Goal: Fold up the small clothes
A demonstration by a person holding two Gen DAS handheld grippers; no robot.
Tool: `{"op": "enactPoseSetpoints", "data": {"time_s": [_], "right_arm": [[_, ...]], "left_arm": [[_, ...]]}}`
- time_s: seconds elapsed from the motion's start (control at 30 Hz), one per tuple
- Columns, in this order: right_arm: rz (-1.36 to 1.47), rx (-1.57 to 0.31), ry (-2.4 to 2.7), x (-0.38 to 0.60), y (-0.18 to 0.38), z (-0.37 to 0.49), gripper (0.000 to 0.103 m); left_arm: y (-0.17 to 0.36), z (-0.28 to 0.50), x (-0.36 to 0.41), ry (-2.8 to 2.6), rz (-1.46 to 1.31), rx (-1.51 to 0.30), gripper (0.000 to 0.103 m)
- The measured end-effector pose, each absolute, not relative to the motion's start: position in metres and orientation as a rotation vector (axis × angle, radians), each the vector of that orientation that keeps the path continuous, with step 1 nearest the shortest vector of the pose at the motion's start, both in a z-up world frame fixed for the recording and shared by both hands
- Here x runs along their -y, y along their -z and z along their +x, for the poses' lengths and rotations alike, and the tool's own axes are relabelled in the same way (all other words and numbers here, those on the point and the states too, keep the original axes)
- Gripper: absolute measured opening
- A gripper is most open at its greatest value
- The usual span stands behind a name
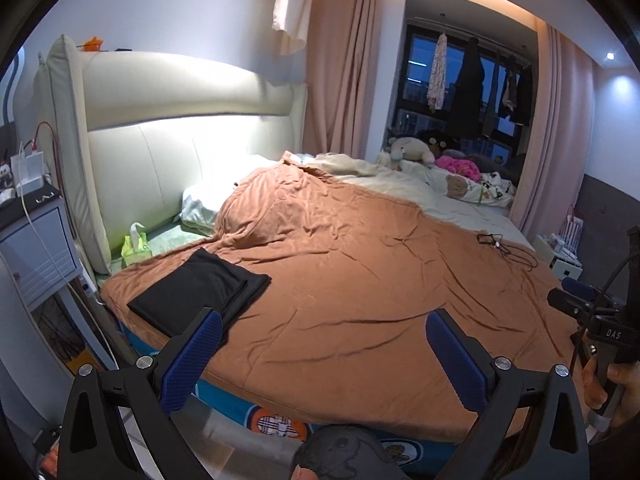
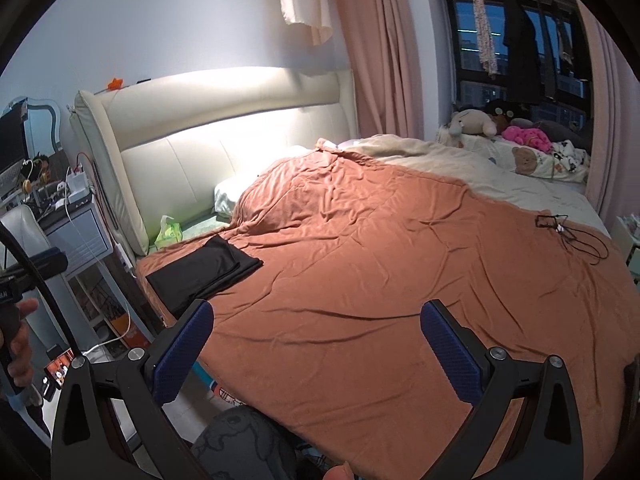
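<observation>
A folded black garment (image 1: 200, 290) lies flat on the brown blanket (image 1: 360, 280) at the bed's near left corner; it also shows in the right wrist view (image 2: 204, 270). My left gripper (image 1: 324, 336) is open and empty, held above the bed's front edge, its left pad just in front of the garment. My right gripper (image 2: 316, 328) is open and empty over the blanket (image 2: 400, 280), to the right of the garment. Each gripper shows at the edge of the other's view.
A green tissue pack (image 1: 135, 246) sits by the cream headboard (image 1: 180, 120). A black cable (image 1: 506, 246) lies on the blanket's far right. Plush toys (image 1: 412, 150) and a pale quilt (image 1: 400, 184) are at the far side. A nightstand (image 1: 36, 248) stands left.
</observation>
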State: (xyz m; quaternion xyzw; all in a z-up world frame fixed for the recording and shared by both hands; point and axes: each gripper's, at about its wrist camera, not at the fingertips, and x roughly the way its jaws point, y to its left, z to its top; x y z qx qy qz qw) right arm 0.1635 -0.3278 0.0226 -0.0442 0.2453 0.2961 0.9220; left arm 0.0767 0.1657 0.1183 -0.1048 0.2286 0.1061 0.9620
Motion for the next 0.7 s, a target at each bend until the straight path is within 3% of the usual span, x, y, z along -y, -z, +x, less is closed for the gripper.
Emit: {"op": "enactPoseSetpoints", "data": {"time_s": [0.7], "right_arm": [[-0.044,-0.417,-0.536,0.403,0.004,0.051,0.103]], "left_arm": [[-0.096,0.008,-0.093,-0.148,-0.163,-0.370,0.103]]}}
